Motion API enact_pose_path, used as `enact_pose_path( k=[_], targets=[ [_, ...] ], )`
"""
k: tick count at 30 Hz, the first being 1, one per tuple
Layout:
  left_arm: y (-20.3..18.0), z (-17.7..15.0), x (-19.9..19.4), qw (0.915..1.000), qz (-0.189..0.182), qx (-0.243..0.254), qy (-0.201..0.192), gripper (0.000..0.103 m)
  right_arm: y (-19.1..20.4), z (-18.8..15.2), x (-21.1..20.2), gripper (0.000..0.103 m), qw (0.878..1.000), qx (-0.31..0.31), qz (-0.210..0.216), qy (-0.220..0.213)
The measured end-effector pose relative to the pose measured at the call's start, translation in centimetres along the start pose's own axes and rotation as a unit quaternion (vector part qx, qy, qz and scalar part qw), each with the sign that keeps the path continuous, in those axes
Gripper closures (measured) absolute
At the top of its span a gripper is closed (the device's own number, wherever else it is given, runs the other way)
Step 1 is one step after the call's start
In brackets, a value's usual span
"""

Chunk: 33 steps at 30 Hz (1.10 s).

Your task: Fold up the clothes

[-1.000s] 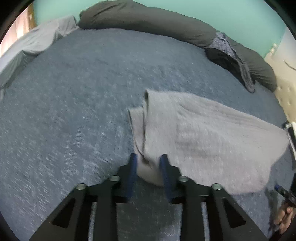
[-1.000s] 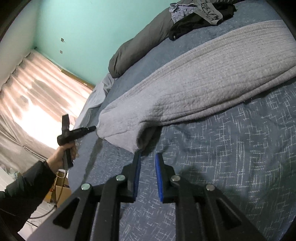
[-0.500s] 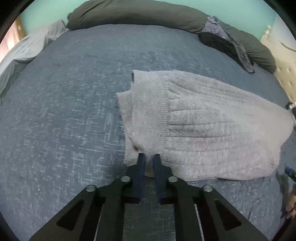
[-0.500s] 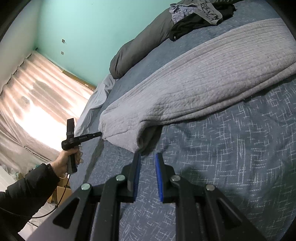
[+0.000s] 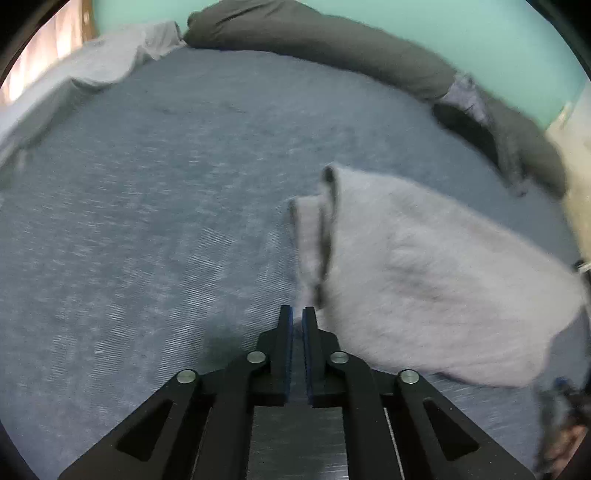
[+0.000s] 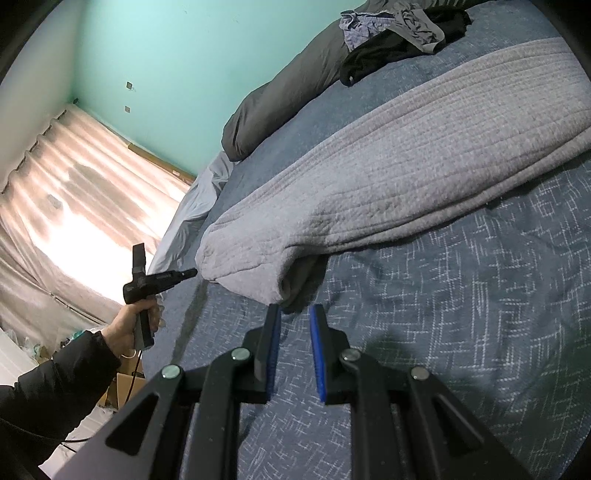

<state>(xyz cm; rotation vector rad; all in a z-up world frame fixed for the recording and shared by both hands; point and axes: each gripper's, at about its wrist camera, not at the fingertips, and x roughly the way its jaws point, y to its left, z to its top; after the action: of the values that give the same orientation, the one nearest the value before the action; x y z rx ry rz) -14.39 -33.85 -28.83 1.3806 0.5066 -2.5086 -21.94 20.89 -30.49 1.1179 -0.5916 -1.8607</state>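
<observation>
A light grey knit garment (image 5: 424, 280) lies folded on the blue bedspread (image 5: 147, 221), its doubled left edge standing up a little. My left gripper (image 5: 297, 312) sits just left of the garment's near corner. Its jaws are opening, a narrow gap shows and nothing is between them. In the right wrist view the same garment (image 6: 406, 173) stretches away to the upper right. My right gripper (image 6: 295, 310) hovers over the bedspread just short of the garment's rolled corner, jaws a little apart and empty. The left gripper (image 6: 192, 273) shows there too, held by a hand (image 6: 129, 325).
A dark grey rolled duvet (image 5: 332, 40) runs along the far side of the bed, with a pile of dark clothes (image 6: 399, 33) on it. A pale grey sheet (image 5: 103, 62) hangs off the far left corner. Curtains (image 6: 74, 192) and a cardboard box (image 6: 125, 384) stand beyond the bed's edge.
The left gripper closed at the garment's near edge, then slid left off it with the jaws parting slightly; the garment stayed on the bed. The right gripper has not moved.
</observation>
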Motion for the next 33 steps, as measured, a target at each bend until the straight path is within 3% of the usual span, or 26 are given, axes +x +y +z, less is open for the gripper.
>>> enact_pose_path(
  k=[2, 10, 17, 25, 33],
  targets=[
    [-0.3, 0.7, 0.2, 0.9997, 0.023, 0.009, -0.002, 0.078, -0.1, -0.2, 0.0, 0.088, 1.0, 0.001, 0.0, 0.001],
    [0.2, 3.5, 2.6, 0.9992, 0.035, -0.018, -0.003, 0.077, -0.2, -0.4, -0.1, 0.088, 1.0, 0.002, -0.001, 0.002],
    [0.3, 3.6, 2.8, 0.9993, -0.029, -0.024, 0.004, 0.077, -0.3, -0.6, -0.2, 0.087, 1.0, 0.004, 0.0, 0.002],
    [-1.3, 2.5, 3.2, 0.9984, -0.036, 0.021, 0.037, 0.077, 0.2, -0.9, -0.1, 0.088, 1.0, 0.0, -0.003, 0.003],
    [-1.9, 2.3, 2.9, 0.9965, 0.019, 0.053, 0.061, 0.077, 0.0, -0.5, 0.0, 0.087, 1.0, 0.005, -0.004, 0.0]
  ],
)
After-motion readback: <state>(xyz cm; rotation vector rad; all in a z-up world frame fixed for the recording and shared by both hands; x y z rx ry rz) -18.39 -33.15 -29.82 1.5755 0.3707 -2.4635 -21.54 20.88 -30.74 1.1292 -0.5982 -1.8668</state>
